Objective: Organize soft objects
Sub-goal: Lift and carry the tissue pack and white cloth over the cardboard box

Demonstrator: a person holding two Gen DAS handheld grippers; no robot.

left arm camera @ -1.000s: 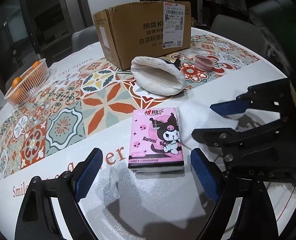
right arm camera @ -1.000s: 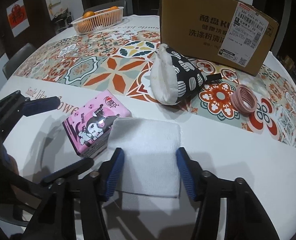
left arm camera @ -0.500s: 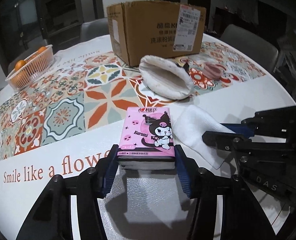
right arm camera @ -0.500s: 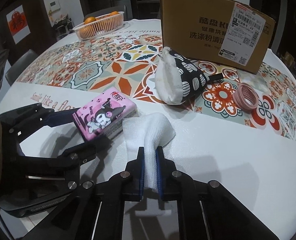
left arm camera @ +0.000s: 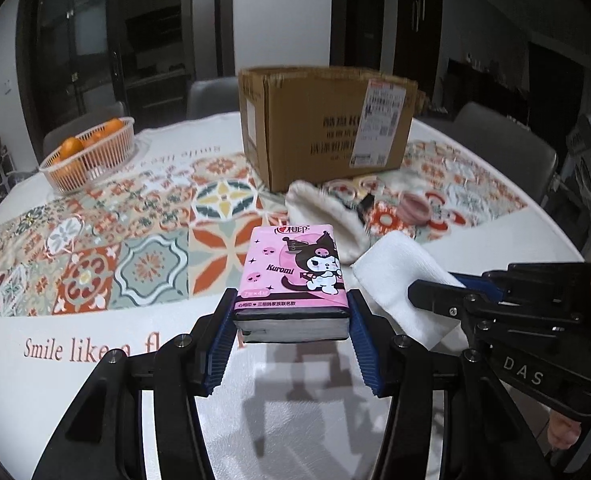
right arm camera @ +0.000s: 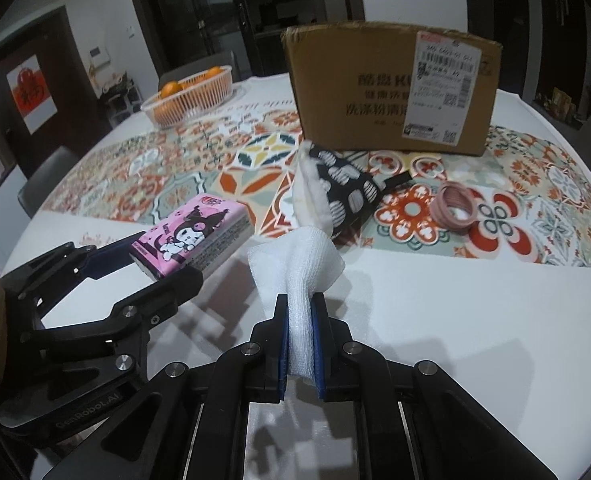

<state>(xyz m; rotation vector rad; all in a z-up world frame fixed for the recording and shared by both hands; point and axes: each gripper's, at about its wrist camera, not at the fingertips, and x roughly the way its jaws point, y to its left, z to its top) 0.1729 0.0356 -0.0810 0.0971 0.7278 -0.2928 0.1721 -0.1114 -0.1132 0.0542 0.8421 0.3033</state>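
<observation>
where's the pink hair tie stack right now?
In the right wrist view, the pink hair tie stack lies on the patterned tablecloth, right of the black-and-white pouch and in front of the cardboard box.

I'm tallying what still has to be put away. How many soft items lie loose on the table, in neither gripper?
1: the oven mitt lying on the patterned cloth in front of the cardboard box. More may be hidden inside or behind the box.

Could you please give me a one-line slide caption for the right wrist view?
Right claw pinches a white cloth above the table while the left claw holds a pink tissue pack.
</observation>
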